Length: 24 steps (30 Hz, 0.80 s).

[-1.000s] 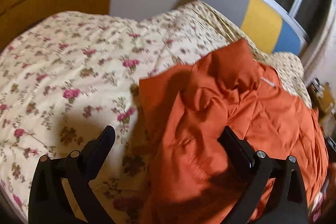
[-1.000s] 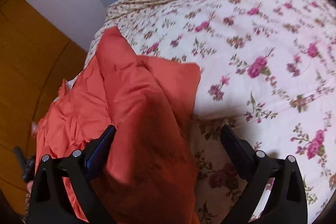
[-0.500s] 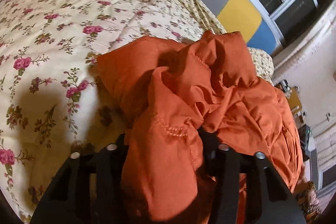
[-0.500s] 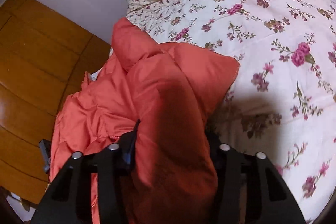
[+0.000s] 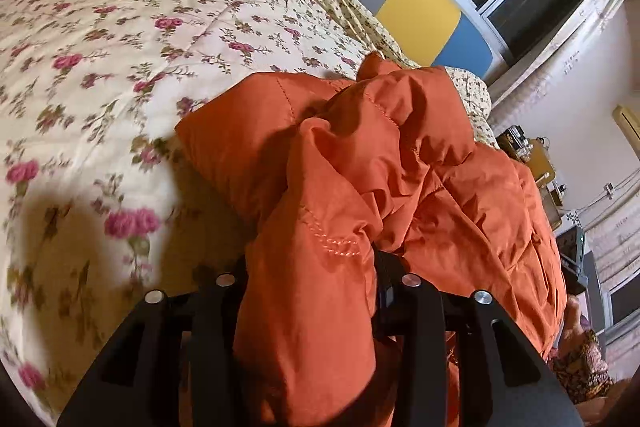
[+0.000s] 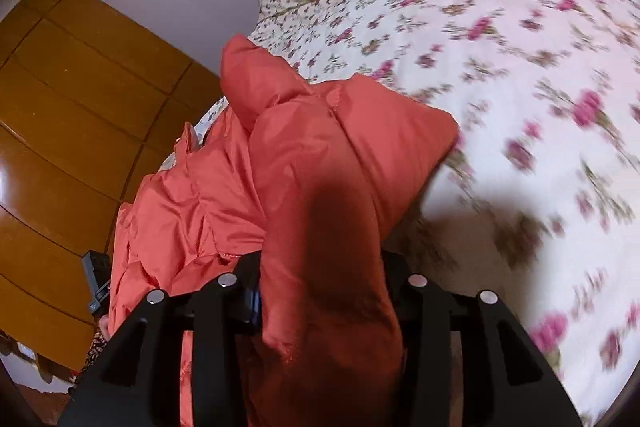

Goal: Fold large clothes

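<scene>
Left wrist view: left gripper point(image 5: 310, 267) clamps the orange jacket point(image 5: 400, 167) at lower centre on the floral bedspread point(image 5: 100, 67); right gripper point(image 6: 320, 275) jaws opening around its fold, so that side may slip free.

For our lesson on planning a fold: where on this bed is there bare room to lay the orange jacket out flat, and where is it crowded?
Free: the floral quilt left of the orange jacket in the left wrist view, up to the headboard. Crowded: the jacket's bunched heap along the bed edge, with the left gripper and right gripper each holding a fold.
</scene>
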### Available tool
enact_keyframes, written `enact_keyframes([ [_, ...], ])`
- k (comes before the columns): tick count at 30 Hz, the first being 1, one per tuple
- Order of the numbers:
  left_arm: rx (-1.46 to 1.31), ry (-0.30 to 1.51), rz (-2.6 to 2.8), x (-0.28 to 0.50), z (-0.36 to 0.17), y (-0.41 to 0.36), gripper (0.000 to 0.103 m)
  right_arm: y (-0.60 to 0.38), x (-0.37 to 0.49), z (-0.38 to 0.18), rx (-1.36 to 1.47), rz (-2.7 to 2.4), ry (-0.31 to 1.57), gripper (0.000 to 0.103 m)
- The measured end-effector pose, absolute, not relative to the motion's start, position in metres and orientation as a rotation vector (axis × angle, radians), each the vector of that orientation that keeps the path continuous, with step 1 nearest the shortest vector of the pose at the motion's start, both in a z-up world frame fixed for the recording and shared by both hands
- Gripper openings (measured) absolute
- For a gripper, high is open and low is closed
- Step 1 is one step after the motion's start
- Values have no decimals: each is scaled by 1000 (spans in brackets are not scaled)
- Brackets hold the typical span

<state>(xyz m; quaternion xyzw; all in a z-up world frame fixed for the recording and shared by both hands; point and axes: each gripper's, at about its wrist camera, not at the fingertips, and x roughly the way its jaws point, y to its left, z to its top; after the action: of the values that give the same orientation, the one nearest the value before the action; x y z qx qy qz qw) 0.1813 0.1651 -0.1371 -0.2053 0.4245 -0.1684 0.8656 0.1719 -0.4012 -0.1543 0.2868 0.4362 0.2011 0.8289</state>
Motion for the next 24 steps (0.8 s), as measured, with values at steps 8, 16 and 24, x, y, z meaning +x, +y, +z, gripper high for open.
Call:
enact_keyframes([
  [8, -290, 675, -169, 161, -85, 178, 95, -403, 158, -99, 374, 253, 759, 87],
  [16, -278, 846, -316, 241, -93, 146, 41, -360, 221, -98, 229, 314, 824, 52],
  [24, -296, 687, -233, 196, -64, 150, 12, -353, 185, -65, 203, 317, 713, 11],
])
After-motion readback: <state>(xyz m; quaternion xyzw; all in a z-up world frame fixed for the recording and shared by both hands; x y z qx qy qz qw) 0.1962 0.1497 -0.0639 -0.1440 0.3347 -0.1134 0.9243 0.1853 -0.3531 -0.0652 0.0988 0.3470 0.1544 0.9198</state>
